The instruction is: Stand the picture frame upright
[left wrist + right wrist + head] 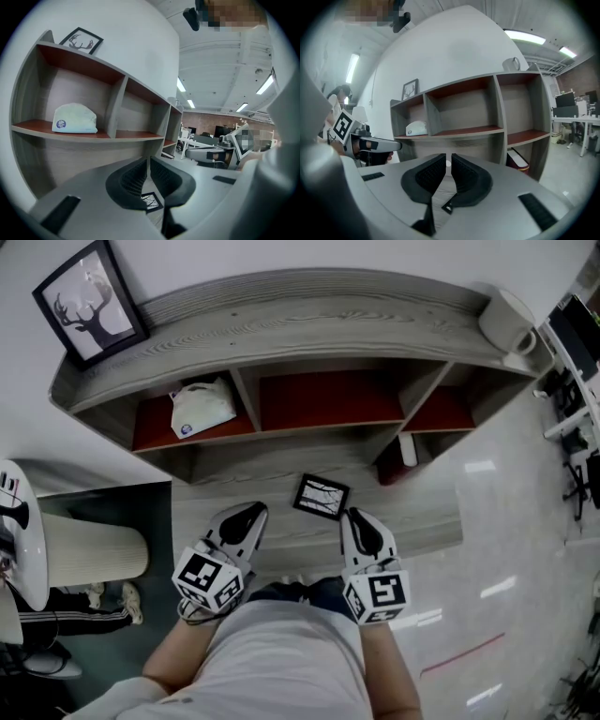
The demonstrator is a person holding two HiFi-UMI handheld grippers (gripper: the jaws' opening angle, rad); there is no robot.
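A small black picture frame [321, 496] with a branch drawing lies flat on the grey wooden ledge [422, 521] under the cubbies. My left gripper [251, 513] hangs just left of it and nearer to me, jaws shut and empty. Just right of the frame, my right gripper [354, 517] is also shut on nothing. The left gripper view shows the frame [151, 200] below the closed left gripper [149, 161]. In the right gripper view only a frame corner [448, 206] peeks out under the closed right gripper [448, 159]. Neither gripper touches the frame.
The grey shelf unit [309, 324] has red-floored cubbies. A white pouch [202, 409] lies in the left cubby and a white box [406, 448] leans in the lower right one. On top stand a deer picture [89, 304] and a white mug [511, 322]. A ribbed beige cylinder [94, 549] is at my left.
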